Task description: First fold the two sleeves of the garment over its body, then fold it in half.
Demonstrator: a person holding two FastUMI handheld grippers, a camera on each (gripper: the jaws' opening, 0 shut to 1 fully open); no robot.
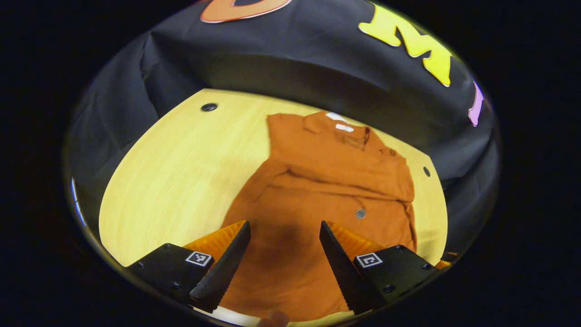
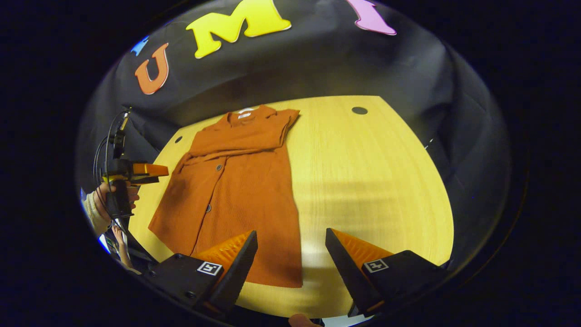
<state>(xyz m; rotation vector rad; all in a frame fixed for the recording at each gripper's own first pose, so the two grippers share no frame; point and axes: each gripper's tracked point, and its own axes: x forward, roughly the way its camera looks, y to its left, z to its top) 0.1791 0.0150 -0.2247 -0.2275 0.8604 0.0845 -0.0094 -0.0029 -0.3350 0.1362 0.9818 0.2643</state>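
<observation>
The garment (image 2: 236,190) is laid lengthwise, hem near, collar far, with both open grippers (image 1: 283,263) (image 2: 290,268) held empty above the hem.

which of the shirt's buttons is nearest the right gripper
The lower button on the orange shirt, about halfway down the placket; the other visible button sits higher, nearer the folded sleeves, farther from the right gripper.

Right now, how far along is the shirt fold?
Done: both sleeves lie folded over the orange shirt, which lies flat on the table. In hand: nothing; the left tool and right tool hover open near its hem. Left: the fold in half.
</observation>
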